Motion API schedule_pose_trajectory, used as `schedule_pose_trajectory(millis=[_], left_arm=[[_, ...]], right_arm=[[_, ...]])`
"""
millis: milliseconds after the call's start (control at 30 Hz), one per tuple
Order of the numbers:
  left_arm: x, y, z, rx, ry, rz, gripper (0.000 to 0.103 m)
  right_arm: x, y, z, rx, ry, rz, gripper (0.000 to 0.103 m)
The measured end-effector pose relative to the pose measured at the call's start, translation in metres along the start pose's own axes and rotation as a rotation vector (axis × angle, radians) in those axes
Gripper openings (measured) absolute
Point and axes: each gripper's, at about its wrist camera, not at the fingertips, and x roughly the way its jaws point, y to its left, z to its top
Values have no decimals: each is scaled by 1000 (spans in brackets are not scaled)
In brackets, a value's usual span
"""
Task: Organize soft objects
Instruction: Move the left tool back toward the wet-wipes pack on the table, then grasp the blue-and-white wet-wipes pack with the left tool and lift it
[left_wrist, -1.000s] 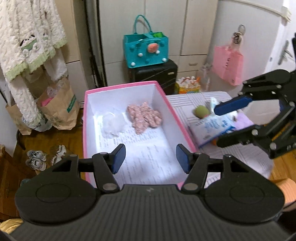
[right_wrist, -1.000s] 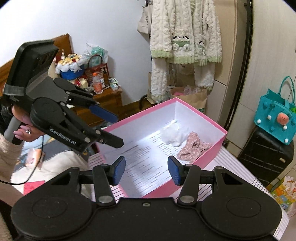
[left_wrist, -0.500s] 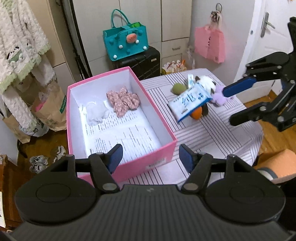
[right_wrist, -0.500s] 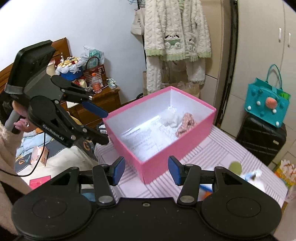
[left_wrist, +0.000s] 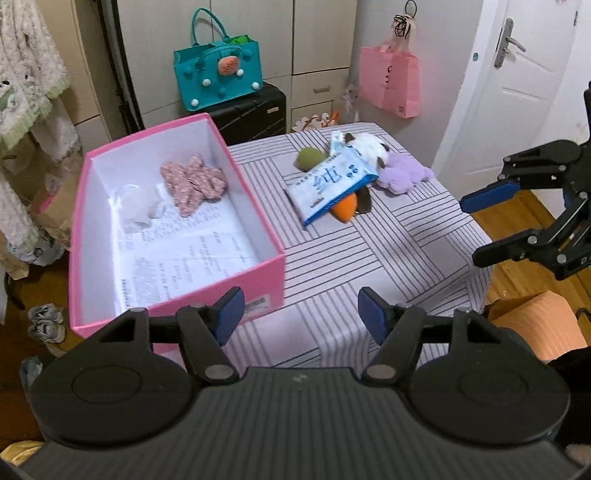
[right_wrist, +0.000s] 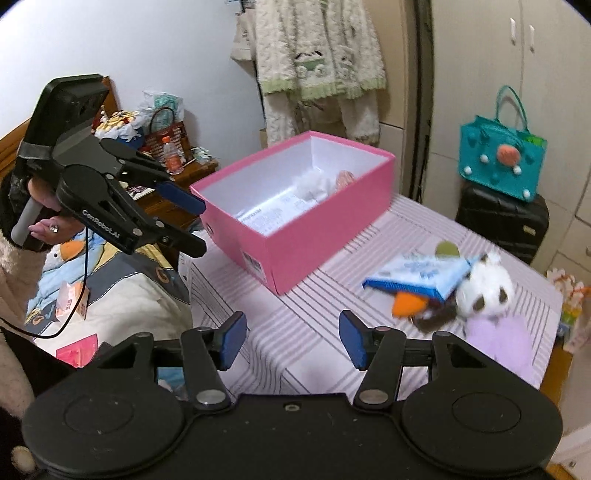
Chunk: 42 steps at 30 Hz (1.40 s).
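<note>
Both grippers pulled back from pink box (left_wrist: 271, 275); left gripper (left_wrist: 298, 314), right gripper (right_wrist: 292, 339) fingers wide apart, seemingly touching nothing.

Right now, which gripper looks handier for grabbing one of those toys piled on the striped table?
Probably the right gripper: open, it points toward the pile, the orange plush just ahead. The left gripper sits nearer the pink box.
</note>
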Motion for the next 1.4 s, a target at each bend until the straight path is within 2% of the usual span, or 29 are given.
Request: schedule_pose_trajectory(millis=[300, 367, 467, 567, 733, 900, 1067, 1167, 1267, 1400], left_arm=[[50, -22, -9, -41, 33, -84, 67], [64, -26, -5, -64, 39, -126, 67], [78, -33, 7, -88, 2, -191, 67], [91, -35, 19, -113, -27, -214, 67], [110, -33, 39, -141, -92, -138, 69], [125, -21, 52, -168, -144, -82, 70], [140, -16, 70, -236, -182, -29, 70], [149, -22, 78, -226, -213, 3, 70], [161, -23, 86, -245, -205, 5, 67], [182, -11, 93, -324, -178, -1, 67]], right_arm=[[24, -36, -43, 99, 18, -29, 62], [30, -45, -52, 126, -11, -43, 64], [41, -59, -63, 171, -52, -82, 64], [48, -72, -62, 167, -93, -111, 64], [50, -92, -46, 141, -142, -175, 64], [58, -101, -27, 60, -164, -252, 64], [70, -112, -12, 52, -176, -253, 63], [79, -114, -4, 36, -178, -255, 63], [90, -118, 1, 39, -166, -244, 63], [108, -129, 5, 81, -135, -256, 62]])
